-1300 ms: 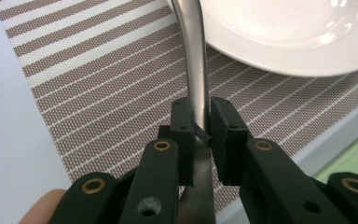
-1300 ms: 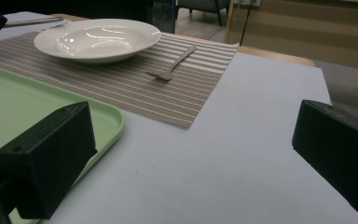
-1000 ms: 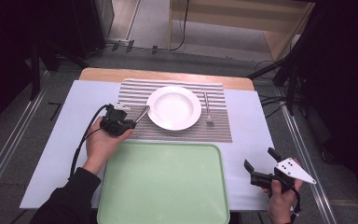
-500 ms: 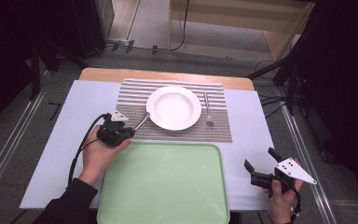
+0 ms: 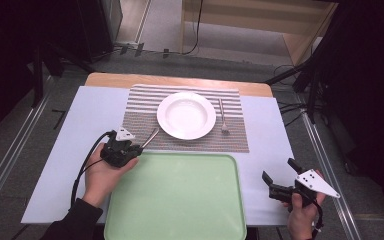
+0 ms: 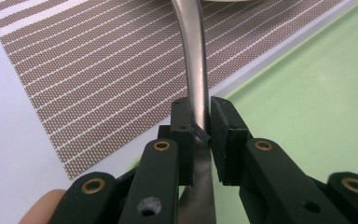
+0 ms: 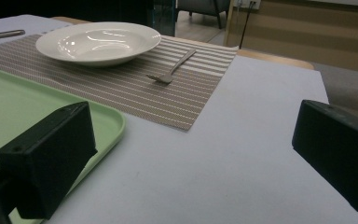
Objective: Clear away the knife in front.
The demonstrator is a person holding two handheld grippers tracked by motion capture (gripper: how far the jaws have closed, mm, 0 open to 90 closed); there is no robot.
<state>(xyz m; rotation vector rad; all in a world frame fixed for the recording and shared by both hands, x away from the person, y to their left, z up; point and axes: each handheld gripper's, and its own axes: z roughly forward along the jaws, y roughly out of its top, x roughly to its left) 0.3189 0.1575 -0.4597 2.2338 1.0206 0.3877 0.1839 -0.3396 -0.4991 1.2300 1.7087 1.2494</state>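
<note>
On a bench (image 5: 75, 125) covered in pale sheeting, the left claw (image 5: 136, 148) is clamped on the handle of a metal utensil (image 5: 150, 137), its head hidden beside the plate so that spoon or knife cannot be told. In the left gripper view the two black jaws pinch the utensil (image 6: 195, 70) from both sides, and the handle runs forward over the striped placemat (image 6: 84, 79) at the corner of the green tray (image 6: 317, 84).

The utensil lies at the mat's near left corner, just left of the white plate (image 5: 186, 115) and just beyond the tray (image 5: 180, 200). The plate's rim stands close on the utensil's far side; the tray's raised edge lies just on the near side.

The right claw (image 5: 278, 176) hovers with jaws wide apart and holding nothing, near the bench's front right corner, just beside the tray and well apart from the mat. In the right gripper view, bare sheeting lies between its jaws, with the fork (image 7: 172, 65) farther off on the mat, right of the plate (image 7: 98, 41).

Counted: one plate, one fork, one held utensil, one placemat, one tray, two claws.
</note>
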